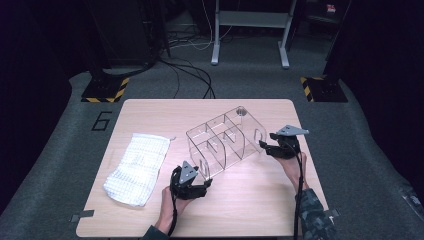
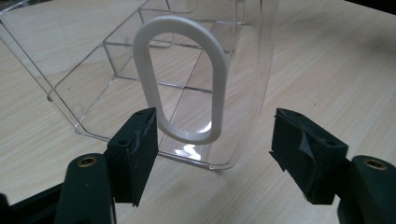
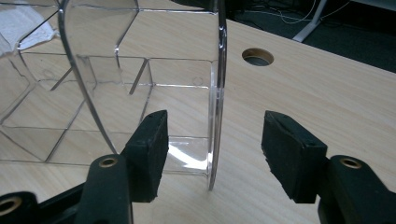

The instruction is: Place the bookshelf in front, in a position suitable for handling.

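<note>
High view: a clear acrylic organiser box with inner dividers stands right of centre on the pale wooden table. A white waffle-weave cloth lies well apart to its left. My left gripper sits at the box's near end wall and my right gripper at its far right end wall. I judge the step in hand to be taking hold of both ends, ahead of lifting or shifting the box.

Left gripper view: the jaws stand partly open and astride the curved end wall. One pad lies just beside the white-rimmed oval handle cut-out, seemingly at the plastic; the other pad is clear of it. No grip is made yet.

Right gripper view: the jaws are about half open, with the thin clear end wall upright between them. The wall is nearer one pad, and I cannot tell whether they touch. The other pad stands apart. A round hole in the tabletop lies beyond.

Next move, as I judge it: both pairs of jaws must close squarely on their walls, evenly, since smooth acrylic may slip or tilt if one side bites first.
</note>
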A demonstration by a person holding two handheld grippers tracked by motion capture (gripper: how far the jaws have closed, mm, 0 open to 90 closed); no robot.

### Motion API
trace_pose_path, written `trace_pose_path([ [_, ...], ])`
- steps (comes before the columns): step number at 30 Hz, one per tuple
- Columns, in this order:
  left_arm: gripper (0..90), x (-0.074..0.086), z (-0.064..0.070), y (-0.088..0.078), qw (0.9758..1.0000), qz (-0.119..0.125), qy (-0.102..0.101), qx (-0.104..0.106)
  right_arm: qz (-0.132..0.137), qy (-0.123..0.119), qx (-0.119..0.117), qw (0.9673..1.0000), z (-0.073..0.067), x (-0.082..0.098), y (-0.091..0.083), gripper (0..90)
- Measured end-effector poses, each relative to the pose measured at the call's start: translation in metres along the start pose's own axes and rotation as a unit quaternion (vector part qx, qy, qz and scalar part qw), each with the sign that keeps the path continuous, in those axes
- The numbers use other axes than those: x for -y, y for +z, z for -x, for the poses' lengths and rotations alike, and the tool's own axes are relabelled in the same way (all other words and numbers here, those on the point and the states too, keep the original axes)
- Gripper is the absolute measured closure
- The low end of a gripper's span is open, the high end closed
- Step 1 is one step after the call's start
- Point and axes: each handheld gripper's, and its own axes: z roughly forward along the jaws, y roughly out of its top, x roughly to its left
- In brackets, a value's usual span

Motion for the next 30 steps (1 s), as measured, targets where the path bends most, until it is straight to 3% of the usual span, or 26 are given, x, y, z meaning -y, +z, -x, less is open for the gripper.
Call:
trace_pose_path([
  [5,36.7,-0.003,-0.005,0.004,0.9999,0.000,-0.010,0.009,-0.003,-0.012,-0.002,0.9999,-0.001,-0.002,0.011,48.6],
  [6,37.5,-0.003,-0.006,0.006,0.9998,0.001,-0.016,0.014,-0.014,-0.015,-0.001,0.9998,-0.003,-0.001,0.017,50.6],
  [12,44.1,-0.005,-0.006,0.011,0.9997,0.009,-0.018,0.015,-0.007,-0.023,0.000,0.9997,-0.002,-0.002,0.029,60.9],
  [16,51.5,-0.006,-0.004,0.015,0.9993,0.011,-0.022,0.030,-0.002,-0.024,0.000,0.9997,-0.003,-0.006,0.032,77.2],
  [18,58.3,-0.006,-0.004,0.015,0.9994,0.014,-0.017,0.027,-0.001,-0.023,0.011,0.9997,-0.004,-0.006,0.032,83.9],
  [20,63.5,-0.006,-0.003,0.015,0.9995,0.018,-0.011,0.026,0.005,-0.014,0.003,0.9999,-0.003,-0.005,0.032,84.5],
  [22,67.1,-0.007,-0.003,0.014,0.9995,0.012,-0.006,0.030,0.006,-0.022,0.005,0.9997,-0.003,-0.005,0.032,84.8],
  [23,67.3,-0.007,-0.003,0.014,0.9997,0.010,-0.002,0.023,0.007,-0.023,0.006,0.9997,-0.004,-0.005,0.032,84.8],
  [30,67.6,-0.009,-0.004,0.015,0.9994,0.014,0.016,0.026,0.015,-0.029,0.019,0.9993,-0.007,-0.004,0.033,85.3],
])
